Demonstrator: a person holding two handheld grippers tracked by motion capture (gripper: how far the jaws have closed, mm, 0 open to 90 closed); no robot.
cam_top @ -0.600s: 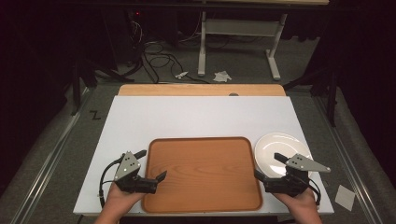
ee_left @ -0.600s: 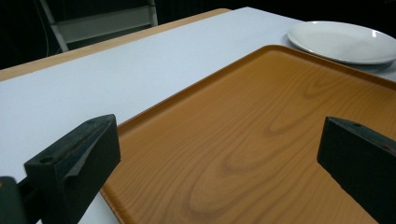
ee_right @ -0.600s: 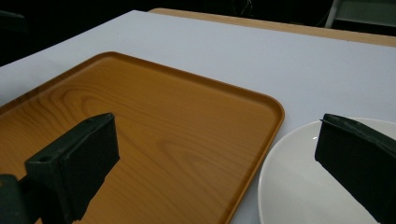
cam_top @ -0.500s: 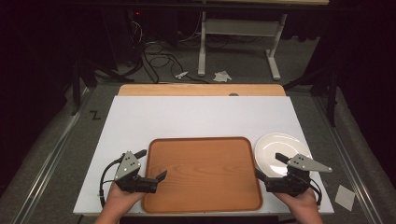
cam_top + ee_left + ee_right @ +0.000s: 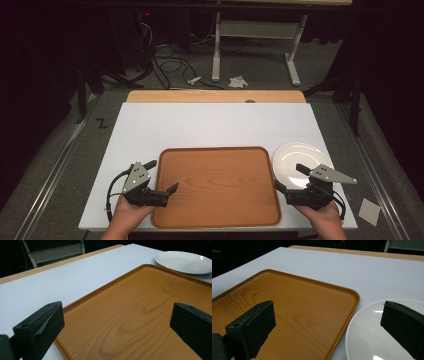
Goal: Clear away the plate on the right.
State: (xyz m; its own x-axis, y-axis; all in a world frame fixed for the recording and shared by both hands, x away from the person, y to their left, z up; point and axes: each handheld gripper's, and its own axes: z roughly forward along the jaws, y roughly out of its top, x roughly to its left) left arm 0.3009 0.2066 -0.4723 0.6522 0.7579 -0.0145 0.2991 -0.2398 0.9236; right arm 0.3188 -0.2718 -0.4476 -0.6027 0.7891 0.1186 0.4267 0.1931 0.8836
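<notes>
While both jaw pairs stand spread and empty, left hand-held gripper point(image 5: 159, 176) straddles the wooden tray's point(image 5: 215, 185) left rim, right hand-held gripper point(image 5: 294, 177) sits betw. tray and white plate point(image 5: 295, 156) on the desk point(image 5: 210, 125). Approach step, prob.; next: right closes on plate rim.

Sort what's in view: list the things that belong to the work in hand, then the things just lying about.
In the work:
- wooden tray, bare, between both tools
- white plate, bare, just right of the tray
- left tool, open at the tray's left edge
- right tool, open by the plate's near rim

Lying about:
- crumpled paper on the floor beyond the table
- cables on the floor
</notes>
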